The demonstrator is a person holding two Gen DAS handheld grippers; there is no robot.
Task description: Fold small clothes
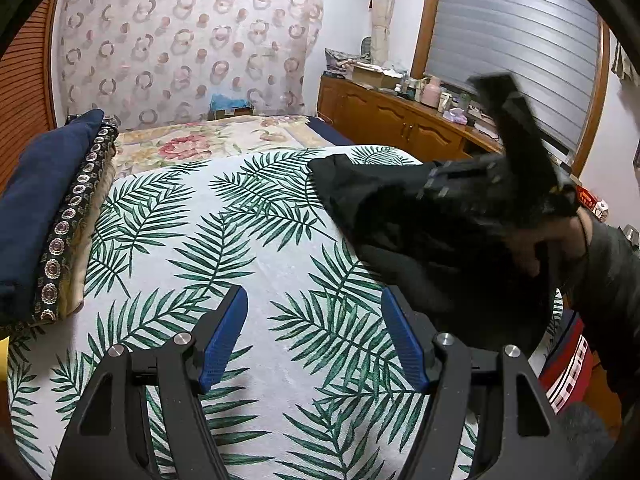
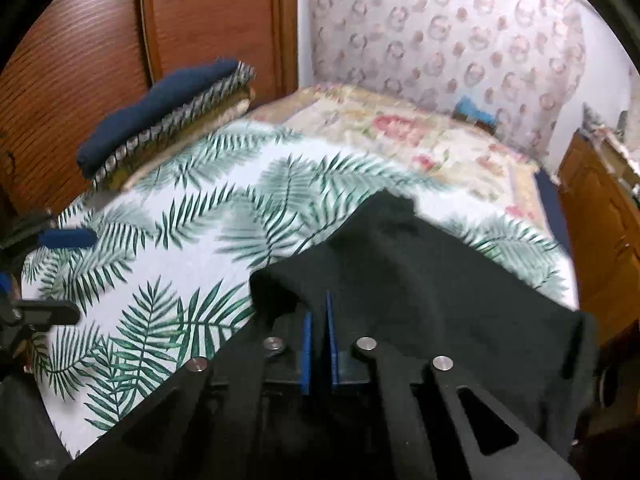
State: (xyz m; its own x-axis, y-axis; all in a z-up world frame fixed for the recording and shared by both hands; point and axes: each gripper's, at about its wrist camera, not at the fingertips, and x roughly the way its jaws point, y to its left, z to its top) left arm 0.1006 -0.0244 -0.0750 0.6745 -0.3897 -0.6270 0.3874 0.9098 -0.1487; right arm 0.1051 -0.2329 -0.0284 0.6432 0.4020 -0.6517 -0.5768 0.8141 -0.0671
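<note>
A: How many garments are there?

B: One black garment point(image 2: 420, 280) in play, and one stack of three folded pieces point(image 1: 52, 216) at the bed's left edge: navy on top, a patterned band under it, tan at the bottom.

A: And hand-held grippers?

B: Two. The left hand-held gripper point(image 1: 316, 336) hangs above the leaf-print cloth point(image 1: 240, 240) with its blue pads point(image 1: 224, 340) spread wide and nothing between them. The right hand-held gripper point(image 2: 319, 344) has its pads pressed almost together, pinching an edge of the black garment.

A: Where does the garment lie?

B: Partly lifted at the right side of the bed point(image 1: 224, 136), draped over the right gripper, its far part resting on the leaf-print cloth.

A: Which way does it run?

B: In the left wrist view its long axis goes from the person's hand point(image 1: 548, 240) at the right up and left to a loose corner pointing toward the bed's middle. It is bunched and blurred, so I cannot tell what kind of garment it is.
</note>
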